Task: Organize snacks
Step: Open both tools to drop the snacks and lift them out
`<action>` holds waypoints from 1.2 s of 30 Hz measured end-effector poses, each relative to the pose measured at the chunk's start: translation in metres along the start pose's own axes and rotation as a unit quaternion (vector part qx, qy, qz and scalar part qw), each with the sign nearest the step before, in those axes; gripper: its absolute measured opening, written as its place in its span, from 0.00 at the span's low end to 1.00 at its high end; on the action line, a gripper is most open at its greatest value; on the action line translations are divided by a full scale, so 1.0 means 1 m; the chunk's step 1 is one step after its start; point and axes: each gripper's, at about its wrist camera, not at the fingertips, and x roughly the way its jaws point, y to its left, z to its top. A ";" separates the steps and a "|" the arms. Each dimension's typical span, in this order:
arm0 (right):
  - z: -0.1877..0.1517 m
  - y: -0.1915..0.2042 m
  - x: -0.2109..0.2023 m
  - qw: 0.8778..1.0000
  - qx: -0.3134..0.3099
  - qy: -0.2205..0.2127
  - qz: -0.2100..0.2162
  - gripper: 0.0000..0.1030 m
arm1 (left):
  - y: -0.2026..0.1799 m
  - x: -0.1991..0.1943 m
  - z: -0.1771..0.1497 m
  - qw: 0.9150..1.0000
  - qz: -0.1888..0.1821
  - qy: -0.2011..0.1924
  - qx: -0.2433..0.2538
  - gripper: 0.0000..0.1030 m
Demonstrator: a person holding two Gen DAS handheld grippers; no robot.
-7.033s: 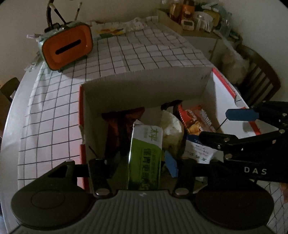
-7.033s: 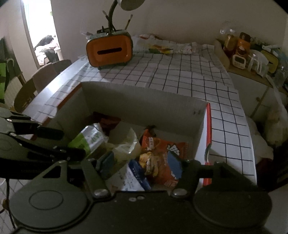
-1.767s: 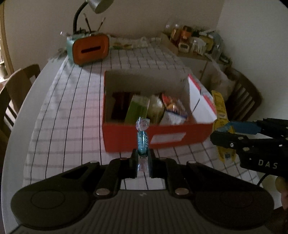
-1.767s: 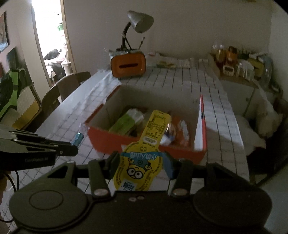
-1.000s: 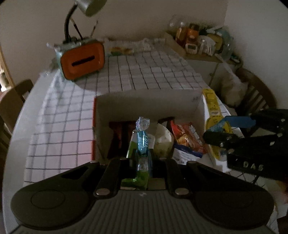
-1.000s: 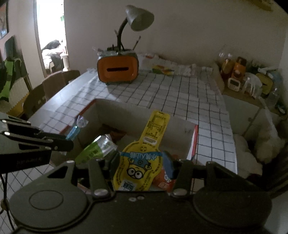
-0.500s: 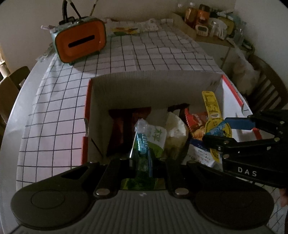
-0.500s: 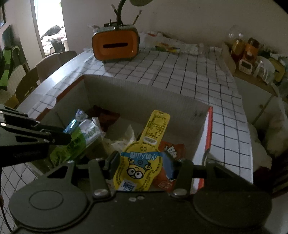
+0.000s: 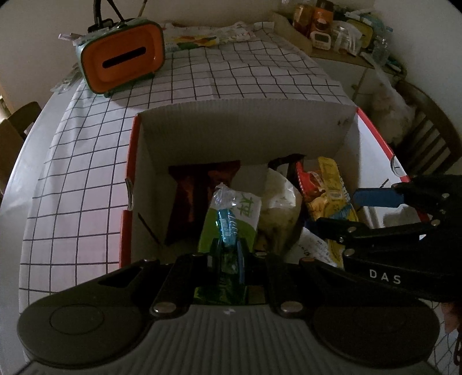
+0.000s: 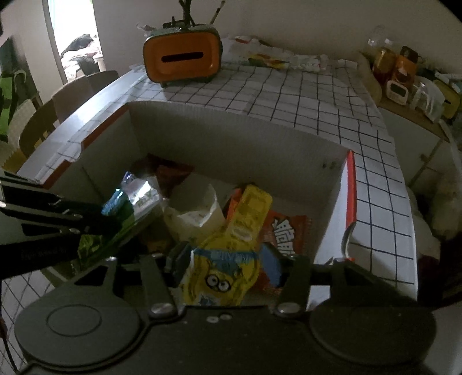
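An open red cardboard box (image 9: 245,132) (image 10: 231,138) holds several snack bags, among them a green pack (image 9: 231,219) and an orange bag (image 10: 286,236). My left gripper (image 9: 228,251) is shut on a blue wrapped candy (image 9: 228,225) and holds it low over the box, above the green pack; the candy also shows in the right wrist view (image 10: 115,202). My right gripper (image 10: 225,265) is shut on a yellow Minions snack pack (image 10: 231,259), lowered into the right part of the box; the pack also shows in the left wrist view (image 9: 329,184).
The box stands on a white checked tablecloth (image 9: 86,161). An orange tissue holder (image 9: 121,57) (image 10: 182,57) stands at the far end. Jars and bottles (image 9: 332,26) crowd a side shelf at right. Wooden chairs (image 10: 57,109) stand at the table's sides.
Both grippers have come forward and down into the box, still holding their snacks. The yellow pack now bends against the bags inside.
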 end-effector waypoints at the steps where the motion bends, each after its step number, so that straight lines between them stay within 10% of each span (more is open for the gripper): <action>1: 0.000 0.000 -0.001 1.000 0.001 -0.002 0.000 0.59 | 0.000 -0.001 0.000 1.000 0.000 0.000 0.001 0.10; 36: -0.025 0.022 -0.148 0.986 0.059 -0.148 0.050 1.00 | 0.010 -0.139 -0.049 0.989 -0.044 -0.143 0.001 0.81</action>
